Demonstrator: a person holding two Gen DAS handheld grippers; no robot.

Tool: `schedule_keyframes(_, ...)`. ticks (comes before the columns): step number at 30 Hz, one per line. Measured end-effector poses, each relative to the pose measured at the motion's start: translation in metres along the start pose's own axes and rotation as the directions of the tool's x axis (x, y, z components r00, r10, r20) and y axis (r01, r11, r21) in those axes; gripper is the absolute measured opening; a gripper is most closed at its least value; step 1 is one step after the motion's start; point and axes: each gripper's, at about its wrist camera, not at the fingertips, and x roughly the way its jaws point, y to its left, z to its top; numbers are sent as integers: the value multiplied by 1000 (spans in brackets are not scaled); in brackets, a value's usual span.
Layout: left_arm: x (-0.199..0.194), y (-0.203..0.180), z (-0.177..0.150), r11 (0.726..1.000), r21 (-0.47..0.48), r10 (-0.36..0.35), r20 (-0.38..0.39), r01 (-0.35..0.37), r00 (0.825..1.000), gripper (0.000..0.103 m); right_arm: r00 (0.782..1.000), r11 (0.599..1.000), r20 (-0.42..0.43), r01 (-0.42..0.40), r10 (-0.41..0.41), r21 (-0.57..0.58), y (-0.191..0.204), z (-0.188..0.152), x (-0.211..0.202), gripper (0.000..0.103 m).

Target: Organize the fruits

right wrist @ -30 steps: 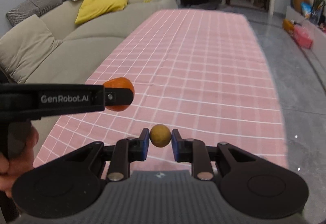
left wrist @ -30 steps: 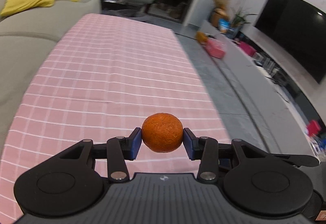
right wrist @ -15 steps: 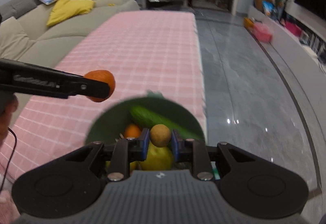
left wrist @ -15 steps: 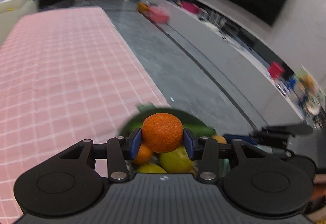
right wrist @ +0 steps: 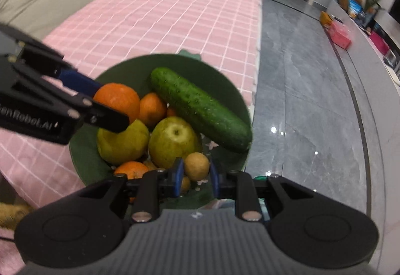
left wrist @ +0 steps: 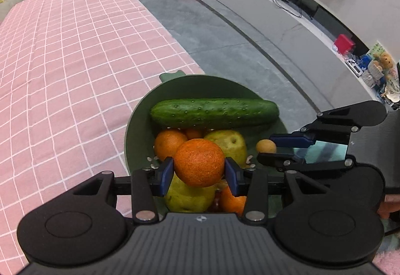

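You hold both fruits over the bowl (left wrist: 140, 110) to drop them in: left gripper (left wrist: 199, 173) clamps an orange (left wrist: 199, 162), right gripper (right wrist: 196, 176) pinches a longan (right wrist: 196, 165).

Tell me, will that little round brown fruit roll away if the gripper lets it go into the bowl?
Probably a little. The small brown fruit looks round and smooth, so it would likely roll. But the green bowl is crowded with pears and oranges, so it should settle into a gap. It seems light, pinched easily by the right gripper.
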Motion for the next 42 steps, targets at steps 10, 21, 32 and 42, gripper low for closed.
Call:
schedule_keyframes(10,13,5,5,1000,-22,-21,-22,20,1000,49,998,999,-62,-30,31,16,-9,1,15,19)
schedule_keyframes(21,21,3,11,1000,-15,22,-24,-22,999,50,996,989,-12,-84,86,125,-23,-1,12,24)
schedule_keyframes(32,9,8,12,999,-45,4,15,-3,1000,66,997,986,23,-82,80,142,-23,-2,7,36)
schedule_keyframes(42,-53,10,11,996,-32,89,187,-85,978,70,989,970,138,-84,53,230,-16,1,-32,59)
